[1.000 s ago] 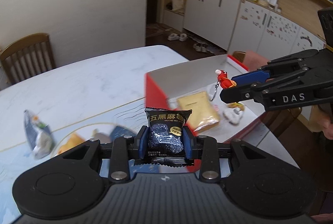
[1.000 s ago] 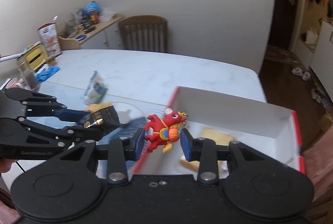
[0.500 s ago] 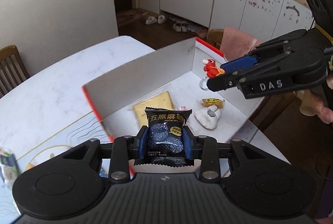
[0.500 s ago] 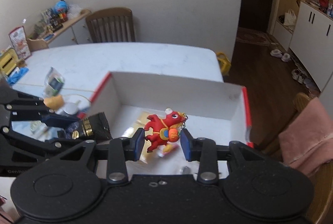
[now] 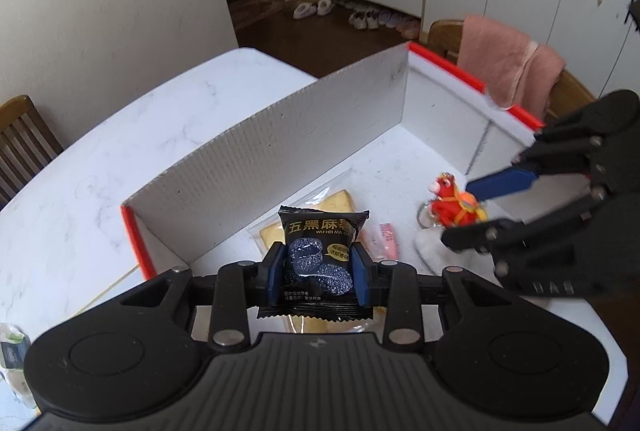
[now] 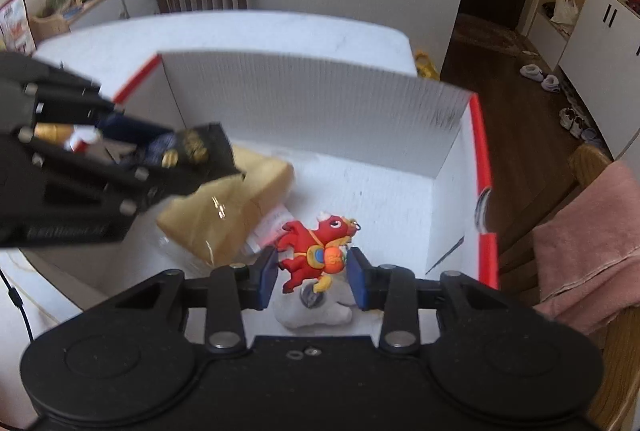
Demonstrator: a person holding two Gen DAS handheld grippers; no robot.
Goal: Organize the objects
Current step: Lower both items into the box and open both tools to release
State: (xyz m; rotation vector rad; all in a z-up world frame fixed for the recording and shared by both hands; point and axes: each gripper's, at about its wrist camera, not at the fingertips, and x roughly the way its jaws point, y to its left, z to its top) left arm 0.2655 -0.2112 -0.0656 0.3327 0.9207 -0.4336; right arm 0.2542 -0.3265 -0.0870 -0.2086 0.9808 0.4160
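Observation:
My left gripper (image 5: 317,273) is shut on a black snack packet (image 5: 319,255) and holds it over the near part of a white box with red edges (image 5: 280,135). My right gripper (image 6: 312,271) has its jaws spread a little wider than a red toy keychain (image 6: 316,255), which sits between them with small gaps on both sides, low inside the box (image 6: 320,99). The keychain also shows in the left wrist view (image 5: 454,207), next to the right gripper (image 5: 472,215). The left gripper with the packet (image 6: 200,147) shows at the left of the right wrist view.
In the box lie a yellow wrapped bread pack (image 5: 320,203), a pink sachet (image 5: 386,239) and a white plush piece (image 6: 316,311). The box stands on a white marble table (image 5: 100,159). A chair with a pink towel (image 5: 516,67) stands beyond the box. A small packet (image 5: 12,347) lies at the left.
Both grippers moved forward and down into the box. The right jaws have opened slightly around the red keychain. The left gripper still holds the black packet.

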